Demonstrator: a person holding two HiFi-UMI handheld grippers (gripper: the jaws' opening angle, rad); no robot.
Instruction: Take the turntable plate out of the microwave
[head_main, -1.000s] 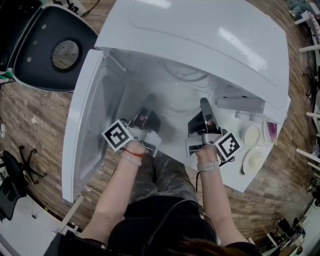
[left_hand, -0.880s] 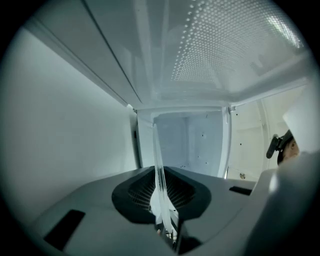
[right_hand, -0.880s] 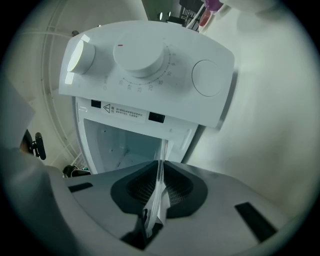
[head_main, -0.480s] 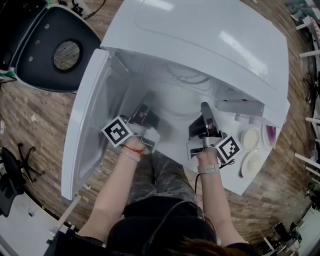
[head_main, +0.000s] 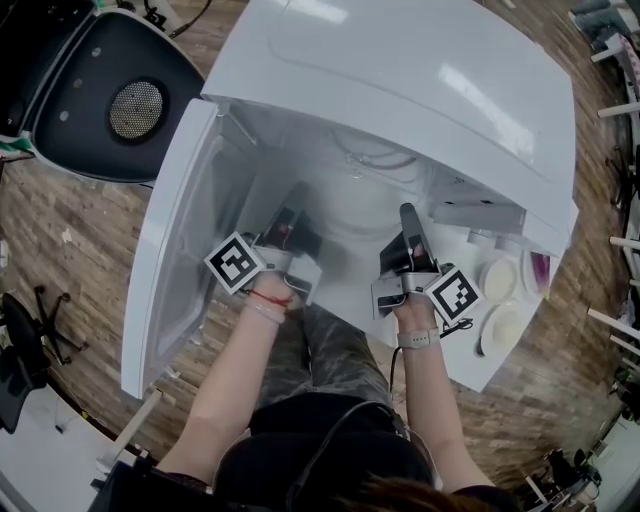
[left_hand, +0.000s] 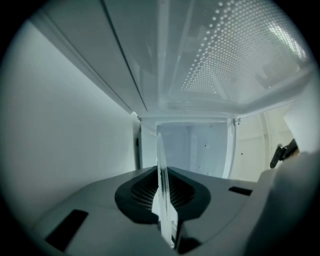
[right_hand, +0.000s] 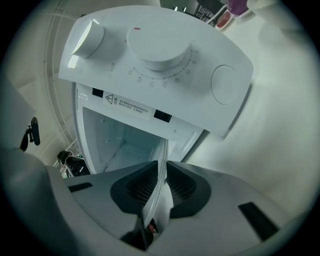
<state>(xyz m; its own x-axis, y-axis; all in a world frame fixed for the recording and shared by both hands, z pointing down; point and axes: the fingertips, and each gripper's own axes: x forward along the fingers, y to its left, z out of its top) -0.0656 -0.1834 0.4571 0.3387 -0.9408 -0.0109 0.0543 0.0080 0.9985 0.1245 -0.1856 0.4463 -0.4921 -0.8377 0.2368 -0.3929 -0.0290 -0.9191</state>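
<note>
Glass turntable plate (head_main: 365, 205) clamped by its rim: your left gripper (left_hand: 161, 180) just tightened, your right gripper (right_hand: 161, 172) just eased slightly. Likely heavy, slick, breakable; opposite rim edges suit.

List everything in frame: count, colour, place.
microwave: one, white, on the table, door swung open to the left
knobs: two, white, on the microwave's control panel
turntable plate: one, clear glass, at the microwave's opening, gripped at its rim on both sides
round discs: two, off-white, on the table right of the microwave; lids or dishes, cannot tell
purple item: one, beside the discs; too small to identify
table: one, white, under the microwave
black shell with round mesh: one, upper left, on the floor
floor: wood planks
left gripper: one, grey, shut on the plate
right gripper: one, grey, shut on the plate
</note>
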